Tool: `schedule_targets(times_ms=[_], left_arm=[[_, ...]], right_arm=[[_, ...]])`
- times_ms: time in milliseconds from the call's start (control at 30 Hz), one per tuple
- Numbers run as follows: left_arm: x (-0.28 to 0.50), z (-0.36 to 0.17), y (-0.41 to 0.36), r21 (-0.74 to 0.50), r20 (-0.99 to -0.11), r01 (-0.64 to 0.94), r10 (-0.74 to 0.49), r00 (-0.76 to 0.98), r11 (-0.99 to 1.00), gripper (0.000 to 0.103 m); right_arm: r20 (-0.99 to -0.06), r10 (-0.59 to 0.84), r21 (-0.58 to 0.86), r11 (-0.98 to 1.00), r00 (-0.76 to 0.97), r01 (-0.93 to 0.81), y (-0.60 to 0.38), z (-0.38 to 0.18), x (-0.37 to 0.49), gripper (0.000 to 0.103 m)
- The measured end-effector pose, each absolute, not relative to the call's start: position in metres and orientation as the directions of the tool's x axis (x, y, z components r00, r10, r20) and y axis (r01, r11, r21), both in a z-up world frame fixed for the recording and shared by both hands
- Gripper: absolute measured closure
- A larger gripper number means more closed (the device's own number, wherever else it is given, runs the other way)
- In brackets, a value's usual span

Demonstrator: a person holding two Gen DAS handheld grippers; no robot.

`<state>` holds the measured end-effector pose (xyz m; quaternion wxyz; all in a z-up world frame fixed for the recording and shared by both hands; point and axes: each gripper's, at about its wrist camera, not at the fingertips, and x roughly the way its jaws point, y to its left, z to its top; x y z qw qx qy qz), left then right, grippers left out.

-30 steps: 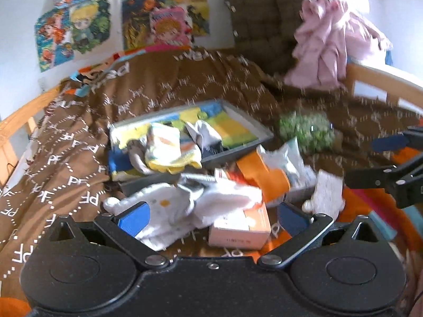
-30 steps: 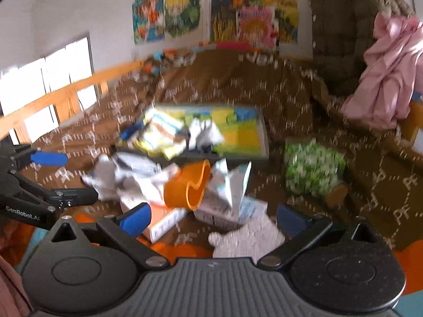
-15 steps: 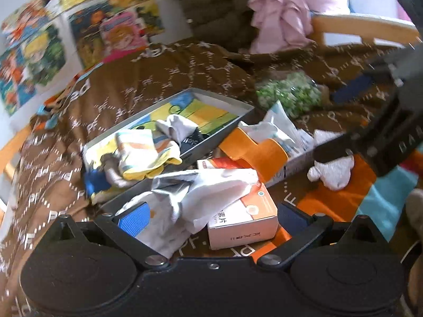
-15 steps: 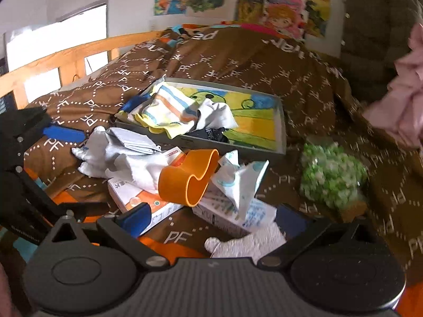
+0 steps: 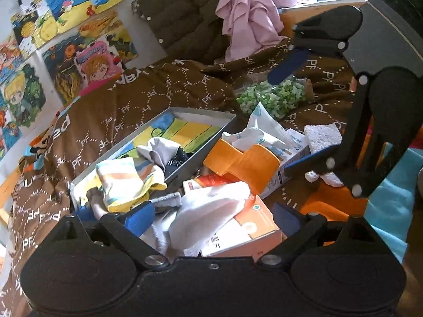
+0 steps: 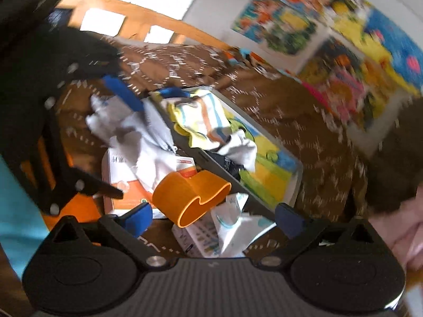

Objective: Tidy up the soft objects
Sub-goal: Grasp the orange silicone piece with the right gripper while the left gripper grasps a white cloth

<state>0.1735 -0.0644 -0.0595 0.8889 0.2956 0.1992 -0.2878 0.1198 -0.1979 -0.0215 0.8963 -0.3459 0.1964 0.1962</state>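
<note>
A grey tray (image 5: 203,115) lies on the brown bedspread and holds a striped yellow cloth (image 5: 124,179) and a grey-white sock (image 5: 158,150); it also shows in the right wrist view (image 6: 296,185). A white cloth (image 5: 208,211) lies over an orange-white box (image 5: 253,227), between the open pads of my left gripper (image 5: 211,215). My right gripper (image 6: 212,216) is open over an orange plastic holder (image 6: 190,195) and a white wipes packet (image 6: 232,227). It shows from the side in the left wrist view (image 5: 288,121), above a white sponge (image 5: 322,134).
A green-white bag (image 5: 272,97) lies behind the pile. A pink garment (image 5: 253,10) and a brown quilted jacket (image 5: 179,13) hang at the back. Posters (image 5: 66,52) cover the wall. A wooden bed rail (image 6: 137,18) runs along the far side.
Both grippers have dropped closer to the pile. The right gripper has tilted and swung in over the orange holder. Both stay open.
</note>
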Motion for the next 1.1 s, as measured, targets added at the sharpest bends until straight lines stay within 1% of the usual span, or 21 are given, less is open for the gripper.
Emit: schedule_targets(times_ms=[67,200,300,367,500,567,600,667,733,800,867,933,1000,1100], left_arm=[[0.176,-0.061,-0.066,0.421,-0.529,0.639,-0.398,0.750,0.644,0.011],[0.182,-0.064,-0.068,0.431,-0.545,0.658,-0.402,0.735,0.618,0.017],[0.183,-0.065,-0.069,0.447,-0.540,0.657,-0.403,0.739,0.607,0.023],[0.184,-0.064,-0.070,0.451,-0.541,0.662,-0.407,0.736,0.598,0.027],[0.182,-0.067,-0.075,0.469,-0.547,0.671,-0.408,0.731,0.574,0.033],[0.181,-0.070,-0.076,0.464,-0.565,0.688,-0.412,0.715,0.558,0.041],[0.181,-0.071,-0.077,0.464,-0.574,0.696,-0.413,0.708,0.548,0.043],[0.180,-0.071,-0.078,0.467,-0.575,0.701,-0.416,0.704,0.540,0.048],[0.182,-0.070,-0.078,0.455,-0.583,0.706,-0.417,0.697,0.543,0.051],[0.183,-0.070,-0.078,0.449,-0.585,0.703,-0.413,0.698,0.551,0.052],[0.184,-0.069,-0.077,0.456,-0.583,0.692,-0.400,0.707,0.560,0.052],[0.187,-0.068,-0.076,0.454,-0.581,0.678,-0.385,0.717,0.578,0.049],[0.189,-0.067,-0.076,0.444,-0.584,0.667,-0.371,0.722,0.599,0.047],[0.194,-0.065,-0.072,0.409,-0.594,0.659,-0.364,0.717,0.631,0.046]], right_arm=[[-0.475,0.210,-0.596,0.638,0.854,-0.488,-0.193,-0.029,0.121,0.005],[-0.468,0.213,-0.656,0.566,0.858,-0.499,-0.186,-0.043,0.125,0.010],[-0.463,0.218,-0.682,0.531,0.859,-0.503,-0.183,-0.050,0.128,0.014],[-0.458,0.225,-0.698,0.508,0.860,-0.505,-0.180,-0.053,0.130,0.018],[-0.447,0.246,-0.735,0.448,0.860,-0.510,-0.175,-0.061,0.131,0.023],[-0.445,0.255,-0.753,0.412,0.858,-0.513,-0.172,-0.067,0.131,0.028],[-0.444,0.257,-0.763,0.393,0.858,-0.513,-0.170,-0.069,0.132,0.030],[-0.446,0.262,-0.775,0.365,0.856,-0.516,-0.168,-0.074,0.132,0.037],[-0.452,0.264,-0.779,0.349,0.852,-0.521,-0.166,-0.077,0.134,0.041],[-0.455,0.261,-0.785,0.335,0.851,-0.522,-0.165,-0.080,0.137,0.045],[-0.461,0.260,-0.784,0.329,0.849,-0.526,-0.165,-0.082,0.139,0.052],[-0.465,0.258,-0.783,0.326,0.847,-0.529,-0.163,-0.084,0.139,0.055],[-0.470,0.261,-0.780,0.324,0.843,-0.535,-0.163,-0.085,0.141,0.056],[-0.474,0.262,-0.777,0.323,0.840,-0.540,-0.162,-0.085,0.138,0.059]])
